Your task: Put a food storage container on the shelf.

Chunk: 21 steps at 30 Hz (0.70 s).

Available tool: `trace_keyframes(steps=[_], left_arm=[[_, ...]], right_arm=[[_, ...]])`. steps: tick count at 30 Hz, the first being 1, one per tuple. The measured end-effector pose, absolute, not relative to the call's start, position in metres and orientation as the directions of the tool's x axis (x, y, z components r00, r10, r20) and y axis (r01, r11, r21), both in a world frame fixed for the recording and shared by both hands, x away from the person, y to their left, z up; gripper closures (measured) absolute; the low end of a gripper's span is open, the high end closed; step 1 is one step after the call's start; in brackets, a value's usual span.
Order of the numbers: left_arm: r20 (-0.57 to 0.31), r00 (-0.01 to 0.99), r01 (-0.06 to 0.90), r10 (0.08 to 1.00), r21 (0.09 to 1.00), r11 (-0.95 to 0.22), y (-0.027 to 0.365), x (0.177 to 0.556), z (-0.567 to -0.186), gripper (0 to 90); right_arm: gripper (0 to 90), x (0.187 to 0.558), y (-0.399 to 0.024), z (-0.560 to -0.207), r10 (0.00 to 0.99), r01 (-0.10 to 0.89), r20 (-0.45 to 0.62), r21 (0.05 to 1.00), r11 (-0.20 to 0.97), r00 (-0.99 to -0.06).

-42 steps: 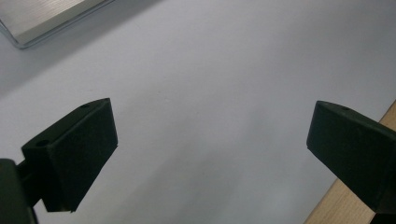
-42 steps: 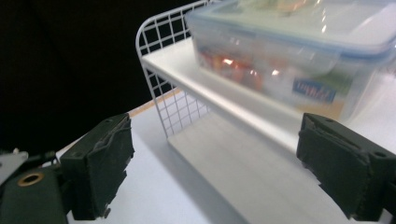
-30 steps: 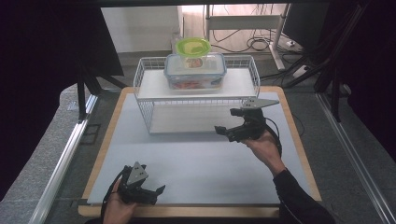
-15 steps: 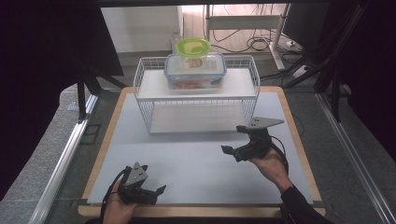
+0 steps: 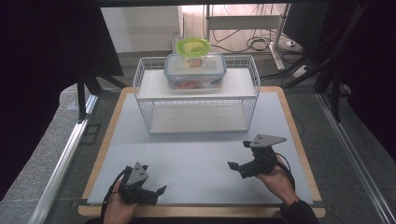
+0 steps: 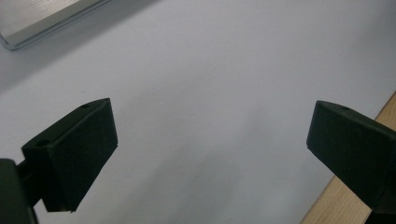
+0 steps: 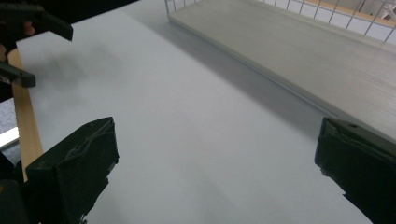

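A: Left first. Left gripper (image 5: 148,191) low at the near-left edge of the mat (image 5: 196,154), jaws spread wide, nothing between them. In the left gripper view just bare mat between the pads (image 6: 88,140).

B: Middle?

A: Wire rack (image 5: 196,93) at the far side of the mat. On its top shelf a clear lidded container (image 5: 195,71), reddish stuff inside, and a green-lidded bowl (image 5: 192,46) stacked on top of it or just behind, can't tell which. Lower shelf bare.

B: Right?

A: Right gripper (image 5: 239,155) held above the mat at the near right, pointing left, jaws apart, empty. Well clear of the rack. The right gripper view shows the rack's lower shelf (image 7: 308,51) ahead, and the other gripper off in the top-left corner.

B: Handling of the container?

A: My guess: rigid plastic, smooth walls, so slippery; filled, so moderate weight. Lid looks clip-on, probably holds. Grip across the short sides under the lid rim, level. The bowl could slide off if it does sit on the lid, so it should go first.
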<state>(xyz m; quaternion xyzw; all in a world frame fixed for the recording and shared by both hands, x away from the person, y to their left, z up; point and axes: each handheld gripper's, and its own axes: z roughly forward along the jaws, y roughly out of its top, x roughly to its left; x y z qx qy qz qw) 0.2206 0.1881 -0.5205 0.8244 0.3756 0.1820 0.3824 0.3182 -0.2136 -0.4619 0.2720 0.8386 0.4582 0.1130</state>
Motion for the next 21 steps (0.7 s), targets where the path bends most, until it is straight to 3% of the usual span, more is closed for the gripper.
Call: trace_keyframes(steps=[13,21], left_arm=[[0.041,0.659,0.472,0.751,0.755,-0.455,0.186,0.221,-0.522,1.3],[0.047,0.664,0.470,0.747,0.750,-0.465,0.185,0.222,-0.523,1.3]], right_arm=[[0.0,0.297,-0.224,-0.493,0.590,0.355,-0.029,0.774,0.524,-0.807],[0.0,0.298,-0.226,-0.501,0.599,0.378,-0.031,0.749,0.544,-0.800]])
